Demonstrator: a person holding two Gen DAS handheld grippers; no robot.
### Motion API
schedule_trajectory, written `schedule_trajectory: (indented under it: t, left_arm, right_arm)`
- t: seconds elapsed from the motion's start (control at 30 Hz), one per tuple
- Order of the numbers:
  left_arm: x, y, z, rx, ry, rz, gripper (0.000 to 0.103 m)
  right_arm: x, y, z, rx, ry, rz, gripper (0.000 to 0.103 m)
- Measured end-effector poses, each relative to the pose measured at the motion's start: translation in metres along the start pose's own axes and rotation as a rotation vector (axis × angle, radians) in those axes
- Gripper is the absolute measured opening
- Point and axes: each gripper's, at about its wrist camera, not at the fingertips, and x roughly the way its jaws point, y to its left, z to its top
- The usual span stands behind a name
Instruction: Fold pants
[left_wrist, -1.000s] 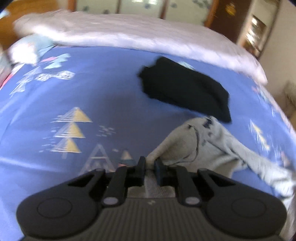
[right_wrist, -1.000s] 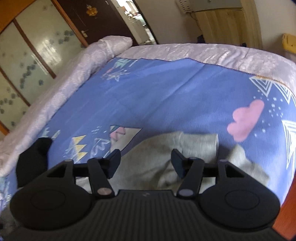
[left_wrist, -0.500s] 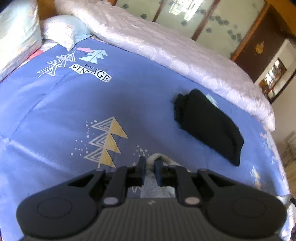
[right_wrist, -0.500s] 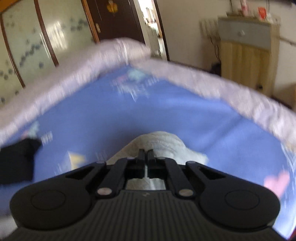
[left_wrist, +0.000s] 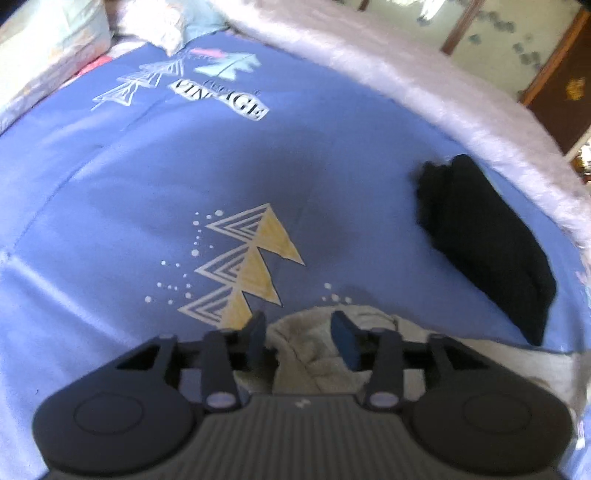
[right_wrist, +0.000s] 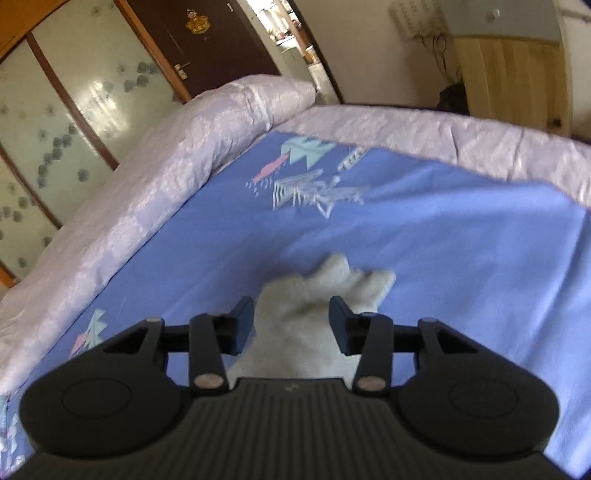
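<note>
Pants (left_wrist: 317, 347) – between both tongs | left tongs (left_wrist: 301, 338) opening, unclamped | right tongs (right_wrist: 291, 325) opening, unclamped

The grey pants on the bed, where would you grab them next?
Probably the bunched edge of the grey pants, from above: it stands up off the blue bedspread, right between the opening fingers of the left gripper, which press nothing.
</note>
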Motion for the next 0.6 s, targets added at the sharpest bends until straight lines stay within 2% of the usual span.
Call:
schedule_trajectory:
  t: [0.1, 0.2, 0.33, 0.5, 0.57, 0.6]
  left_arm:
    - [-0.027, 0.009, -0.018, 0.047, -0.049, 0.027, 0.043]
    - [-0.059, 0.016, -0.039, 0.099, -0.083, 0.027, 0.044]
    - [-0.088, 0.005, -0.063, 0.170, -0.088, -0.031, 0.044]
    - [-0.087, -0.070, -0.096, 0.405, -0.036, -0.186, 0.045]
    - [-0.079, -0.107, -0.112, 0.506, -0.013, -0.241, 0.049]
    - [-0.074, -0.126, -0.122, 0.559, -0.002, -0.272, 0.055]
  right_arm:
    - [-0.021, -0.020, -0.010, -0.006, 0.029, 0.008, 0.048]
    - [-0.058, -0.041, -0.017, 0.014, 0.016, 0.050, 0.048]
    - [-0.121, -0.073, -0.029, -0.012, -0.026, 0.050, 0.048]
    - [-0.170, -0.113, -0.047, -0.073, -0.028, -0.048, 0.049]
    - [-0.183, -0.127, -0.056, -0.079, -0.015, -0.066, 0.053]
    - [-0.188, -0.132, -0.062, -0.085, -0.007, -0.072, 0.054]
